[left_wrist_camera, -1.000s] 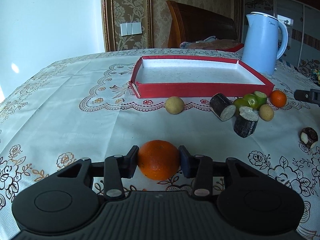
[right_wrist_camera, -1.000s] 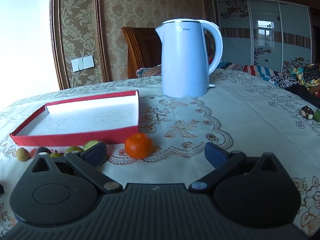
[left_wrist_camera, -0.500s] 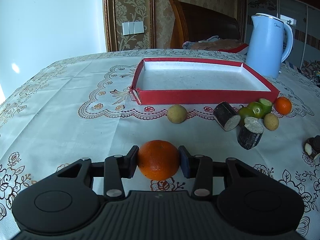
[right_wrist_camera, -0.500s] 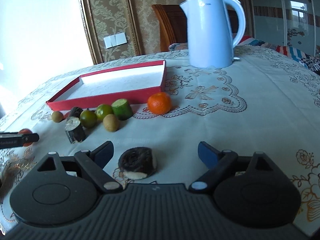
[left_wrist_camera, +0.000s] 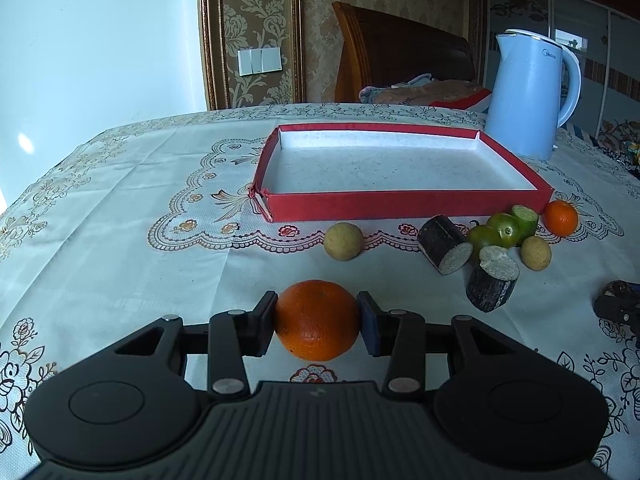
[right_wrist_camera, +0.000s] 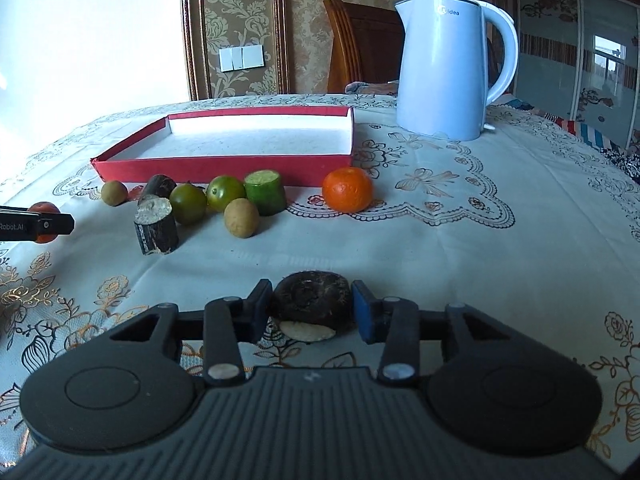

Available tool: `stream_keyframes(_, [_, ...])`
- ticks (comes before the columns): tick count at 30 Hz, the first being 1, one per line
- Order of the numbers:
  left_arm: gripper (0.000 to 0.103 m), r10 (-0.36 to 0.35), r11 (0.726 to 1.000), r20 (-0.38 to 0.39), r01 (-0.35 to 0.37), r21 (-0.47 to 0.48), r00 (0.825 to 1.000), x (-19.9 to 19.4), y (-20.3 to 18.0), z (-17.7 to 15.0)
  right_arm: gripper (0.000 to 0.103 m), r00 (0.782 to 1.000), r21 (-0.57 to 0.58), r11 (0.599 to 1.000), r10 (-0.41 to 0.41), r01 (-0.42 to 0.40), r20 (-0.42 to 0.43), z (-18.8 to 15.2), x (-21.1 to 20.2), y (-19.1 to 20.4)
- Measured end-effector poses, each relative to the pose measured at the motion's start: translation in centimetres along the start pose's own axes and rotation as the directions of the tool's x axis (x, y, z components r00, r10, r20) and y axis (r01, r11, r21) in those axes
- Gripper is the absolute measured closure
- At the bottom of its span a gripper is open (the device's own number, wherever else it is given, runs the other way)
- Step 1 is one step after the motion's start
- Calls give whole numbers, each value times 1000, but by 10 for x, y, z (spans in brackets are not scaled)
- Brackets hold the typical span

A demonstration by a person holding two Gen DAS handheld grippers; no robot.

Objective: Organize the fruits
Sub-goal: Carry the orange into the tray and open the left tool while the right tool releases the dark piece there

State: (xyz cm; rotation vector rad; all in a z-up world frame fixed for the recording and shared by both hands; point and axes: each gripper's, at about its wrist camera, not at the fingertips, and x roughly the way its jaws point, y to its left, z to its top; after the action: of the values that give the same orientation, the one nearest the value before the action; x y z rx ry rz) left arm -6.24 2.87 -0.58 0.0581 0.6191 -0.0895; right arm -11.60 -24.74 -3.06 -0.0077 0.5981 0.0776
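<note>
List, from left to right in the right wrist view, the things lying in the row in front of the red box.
Small tan fruit → dark cut piece → green fruit → green cut piece → small orange.

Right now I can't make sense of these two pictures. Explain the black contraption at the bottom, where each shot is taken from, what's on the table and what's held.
There is no robot. A person holds a two-finger gripper in each hand, and a camera on each looks forward along its fingers, so the black shape is the gripper itself.

In the left view, the left gripper is shut on an orange. In the right view, the right gripper is closing on a dark cut piece.

On the tablecloth lie an empty red tray, a blue kettle, a small orange, green fruits, tan fruits and dark stubs.
</note>
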Motion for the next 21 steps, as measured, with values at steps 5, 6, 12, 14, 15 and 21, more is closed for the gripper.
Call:
stream_keyframes(5, [61, -8, 1000, 10, 8, 8, 1000, 7, -5, 17, 63, 999, 7, 1000, -8, 8, 48, 20, -1, -5])
stream_keyframes(6, [61, -11, 1000, 13, 11, 8, 1000, 9, -6, 21, 64, 998, 7, 1000, -10, 9, 61, 26, 1, -5])
stream_keyframes(12, [61, -34, 999, 0, 34, -27, 999, 33, -15, 48, 64, 994, 3, 1000, -16, 16, 111, 65, 22, 2])
stream_keyframes(14, [61, -26, 999, -1, 26, -35, 1000, 43, -20, 56, 64, 993, 0, 1000, -25, 25, 120, 76, 33, 7])
stream_keyframes(15, [61, -22, 999, 0, 22, -36, 1000, 48, -22, 60, 64, 993, -1, 1000, -27, 27, 119, 80, 39, 9])
stream_keyframes(21, [61, -9, 999, 1, 9, -37, 1000, 76, -36, 85, 64, 996, 13, 999, -48, 47, 79, 109, 87, 17])
